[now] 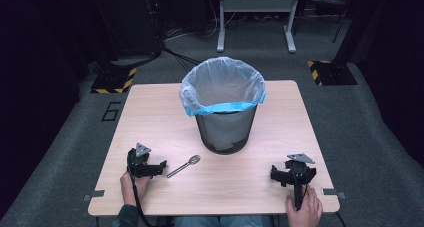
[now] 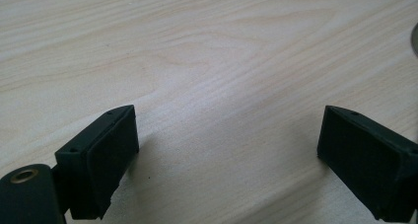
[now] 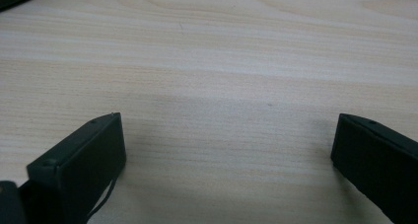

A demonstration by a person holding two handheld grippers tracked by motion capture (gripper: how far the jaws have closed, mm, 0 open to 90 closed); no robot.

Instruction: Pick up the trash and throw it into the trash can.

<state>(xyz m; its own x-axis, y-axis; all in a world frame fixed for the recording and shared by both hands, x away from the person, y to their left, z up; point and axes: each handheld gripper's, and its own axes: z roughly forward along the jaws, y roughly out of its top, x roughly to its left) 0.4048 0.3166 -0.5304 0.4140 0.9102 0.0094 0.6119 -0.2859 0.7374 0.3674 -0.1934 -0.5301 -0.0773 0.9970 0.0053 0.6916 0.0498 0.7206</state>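
**Both tongs released near a spoon and a lined bin**

The pale wooden table carries everything. A black mesh bin stands at its middle toward the far edge, lined with a clear bag whose blue band folds over the rim. The left tongs rest on the table toward the near-left of the bin, held by the left hand, jaws spread wide over bare wood. The right tongs sit toward the near-right of the bin under the right hand, jaws likewise parted and empty. A metal spoon lies flat in front of the bin, just beside the left tongs, bowl toward the bin
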